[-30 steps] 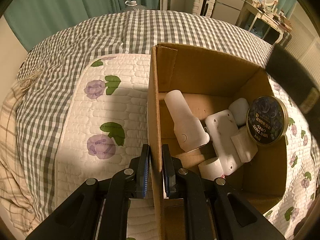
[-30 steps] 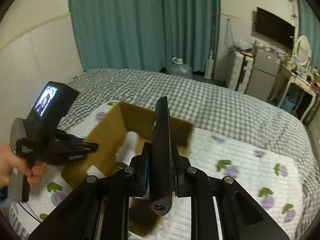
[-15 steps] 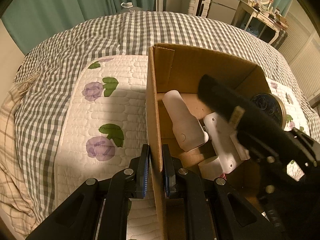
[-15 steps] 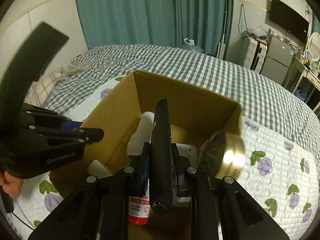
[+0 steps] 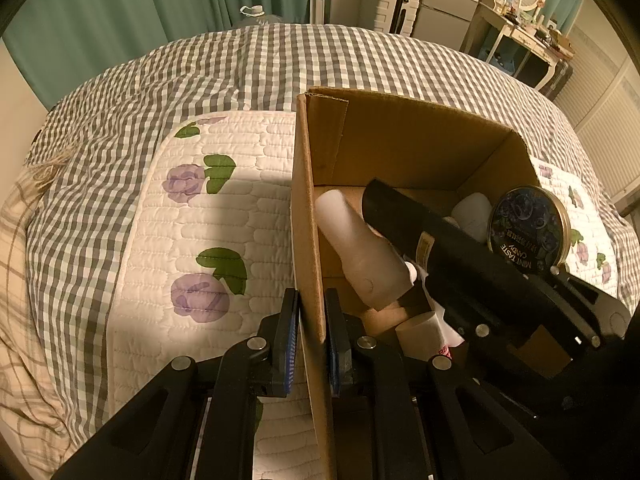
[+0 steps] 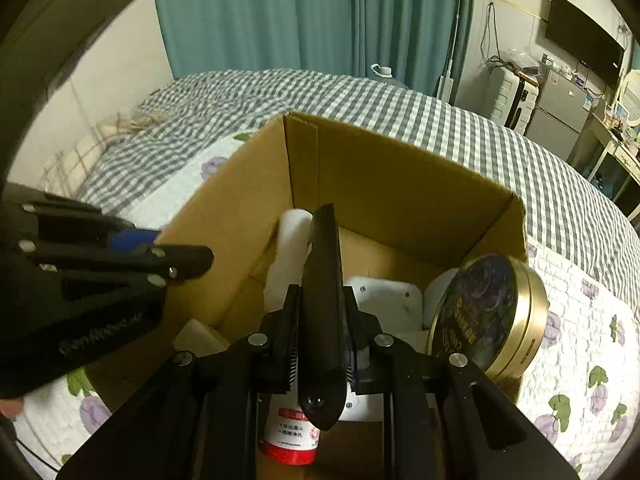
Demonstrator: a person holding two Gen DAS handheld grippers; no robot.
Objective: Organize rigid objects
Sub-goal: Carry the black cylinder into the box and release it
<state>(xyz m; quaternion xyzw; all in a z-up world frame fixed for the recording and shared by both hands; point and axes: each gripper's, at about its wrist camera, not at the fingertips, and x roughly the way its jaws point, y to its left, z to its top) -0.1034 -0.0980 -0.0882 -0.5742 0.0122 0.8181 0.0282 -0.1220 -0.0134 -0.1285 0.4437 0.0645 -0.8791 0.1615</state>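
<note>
An open cardboard box point(image 5: 420, 136) stands on the bed; it also shows in the right wrist view point(image 6: 392, 184). My left gripper point(image 5: 311, 320) is shut on the box's left wall. My right gripper point(image 6: 322, 320) is shut on a long black remote-like object point(image 6: 323, 280) and holds it inside the box, above the contents; the object also shows in the left wrist view point(image 5: 440, 236). In the box lie a white bottle point(image 5: 356, 236), a white device point(image 6: 390, 300), a red-and-white bottle point(image 6: 290, 438) and a round candy tin point(image 5: 528, 232) leaning on the right wall.
The box sits on a white quilted pad with purple flowers point(image 5: 208, 216) over a grey checked bedcover point(image 5: 240, 64). Teal curtains point(image 6: 312, 16), a suitcase and a dressing table point(image 5: 524, 36) stand beyond the bed.
My right gripper has carried the black object from above the bed down into the box. My left gripper has kept its hold on the box wall.
</note>
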